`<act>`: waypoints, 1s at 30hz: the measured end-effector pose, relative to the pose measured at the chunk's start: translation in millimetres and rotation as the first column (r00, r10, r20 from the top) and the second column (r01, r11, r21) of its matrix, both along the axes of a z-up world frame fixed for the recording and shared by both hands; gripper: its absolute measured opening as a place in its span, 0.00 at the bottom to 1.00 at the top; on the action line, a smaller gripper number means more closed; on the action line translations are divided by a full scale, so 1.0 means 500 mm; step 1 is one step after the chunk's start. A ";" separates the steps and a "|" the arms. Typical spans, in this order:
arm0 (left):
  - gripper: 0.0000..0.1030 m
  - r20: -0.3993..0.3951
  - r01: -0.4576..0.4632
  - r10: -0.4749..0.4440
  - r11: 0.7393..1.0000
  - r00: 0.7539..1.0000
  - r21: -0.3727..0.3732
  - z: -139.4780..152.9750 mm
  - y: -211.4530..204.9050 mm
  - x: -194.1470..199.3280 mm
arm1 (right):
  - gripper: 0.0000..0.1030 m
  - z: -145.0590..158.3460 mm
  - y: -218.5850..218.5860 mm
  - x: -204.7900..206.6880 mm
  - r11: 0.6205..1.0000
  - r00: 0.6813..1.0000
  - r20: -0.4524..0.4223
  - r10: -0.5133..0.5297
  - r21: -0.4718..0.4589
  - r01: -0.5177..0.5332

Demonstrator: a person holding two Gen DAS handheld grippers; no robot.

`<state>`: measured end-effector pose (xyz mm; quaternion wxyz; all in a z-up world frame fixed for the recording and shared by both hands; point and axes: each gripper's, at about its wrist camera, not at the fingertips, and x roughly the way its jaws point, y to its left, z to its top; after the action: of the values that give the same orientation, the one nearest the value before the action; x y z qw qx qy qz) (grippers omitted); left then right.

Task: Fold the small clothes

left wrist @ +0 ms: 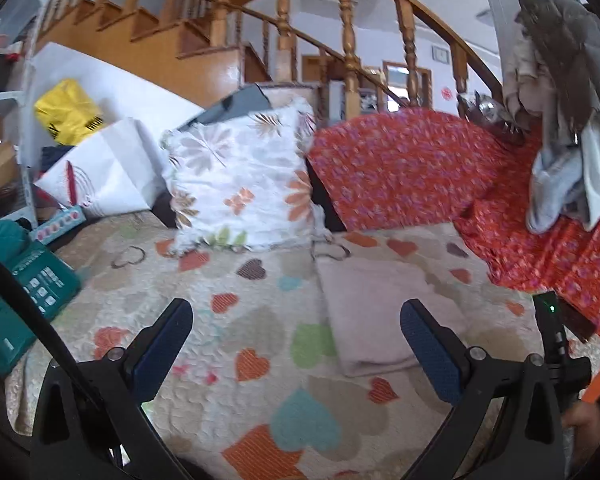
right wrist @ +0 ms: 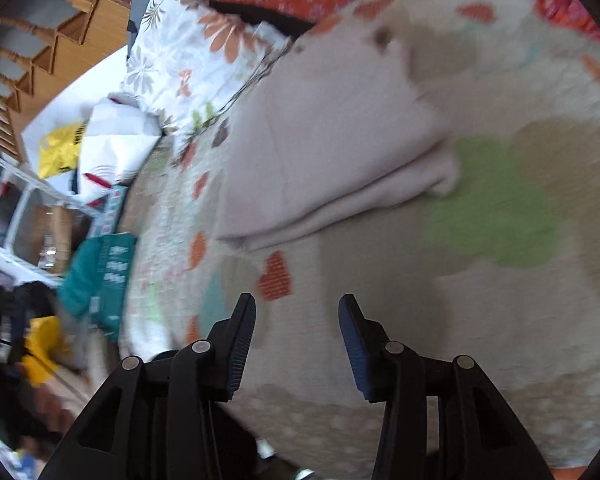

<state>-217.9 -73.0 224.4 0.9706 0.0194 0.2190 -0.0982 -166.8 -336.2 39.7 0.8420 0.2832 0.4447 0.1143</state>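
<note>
On the heart-patterned quilt (left wrist: 228, 320), left wrist view: the left gripper (left wrist: 296, 344) hangs with its jaws spread wide and nothing between them, the blue ribbed pads (left wrist: 430, 350) bare. A pale pink folded garment (left wrist: 376, 312) lies flat at about 1 o'clock from the jaws, near the right-hand pad but apart from it; a floral pillow (left wrist: 240, 180) stands at 11 o'clock and a red flowered cloth (left wrist: 412, 168) drapes at 1 to 2 o'clock. Right wrist view: the right gripper (right wrist: 296, 344) is likewise parted, moderately, and holds nothing; the same garment (right wrist: 332, 148) lies at 12 o'clock, well ahead of the tips, its stacked layered edge (right wrist: 340, 212) facing the jaws. The garment appears light, limp, thin knit, likely to sag and unfold if lifted by one layer; a pinch through all layers at a corner of the stacked edge would probably hold best. The quilt reads as stitched, matte and softly padded.
</note>
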 end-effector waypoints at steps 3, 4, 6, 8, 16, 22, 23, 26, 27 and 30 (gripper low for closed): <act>1.00 -0.071 0.029 -0.027 0.999 0.997 0.025 -0.030 -0.033 0.006 | 0.47 -0.003 -0.004 -0.025 0.990 0.997 0.031 -0.066 -0.126 0.069; 1.00 -0.100 0.025 -0.019 0.998 0.995 0.054 -0.046 -0.047 0.011 | 0.47 -0.005 -0.007 -0.032 0.986 0.996 0.035 -0.084 -0.145 0.088; 1.00 -0.138 0.024 -0.012 0.996 0.990 0.088 -0.070 -0.056 0.017 | 0.50 0.006 -0.005 -0.041 0.973 0.990 0.066 -0.121 -0.191 0.132; 1.00 -0.197 0.016 0.009 0.992 0.980 0.123 -0.102 -0.065 0.028 | 0.57 0.018 0.000 -0.051 0.946 0.981 0.102 -0.164 -0.266 0.186; 1.00 -0.331 -0.033 0.075 0.991 0.941 0.130 -0.165 -0.053 0.052 | 0.63 0.028 0.023 -0.057 0.889 0.968 0.150 -0.200 -0.388 0.244; 1.00 -0.340 -0.042 0.094 0.987 0.936 0.156 -0.168 -0.056 0.051 | 0.64 0.031 0.019 -0.064 0.879 0.962 0.156 -0.226 -0.392 0.270; 1.00 -0.344 -0.042 0.094 0.987 0.934 0.155 -0.170 -0.055 0.051 | 0.64 0.032 0.023 -0.064 0.875 0.960 0.160 -0.228 -0.400 0.274; 1.00 -0.359 -0.042 0.093 0.988 0.929 0.149 -0.176 -0.053 0.052 | 0.68 0.038 0.034 -0.068 0.858 0.959 0.178 -0.221 -0.431 0.278; 1.00 -0.365 -0.042 0.095 0.988 0.926 0.150 -0.179 -0.053 0.052 | 0.69 0.039 0.038 -0.069 0.854 0.959 0.182 -0.216 -0.442 0.276; 1.00 -0.375 -0.043 0.099 0.987 0.922 0.154 -0.185 -0.050 0.056 | 0.71 0.041 0.052 -0.070 0.841 0.962 0.186 -0.200 -0.472 0.266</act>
<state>-190.1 -98.1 131.9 0.9084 0.0614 0.4106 -0.0487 -201.6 -310.1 60.3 0.9207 0.1032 0.3660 -0.0879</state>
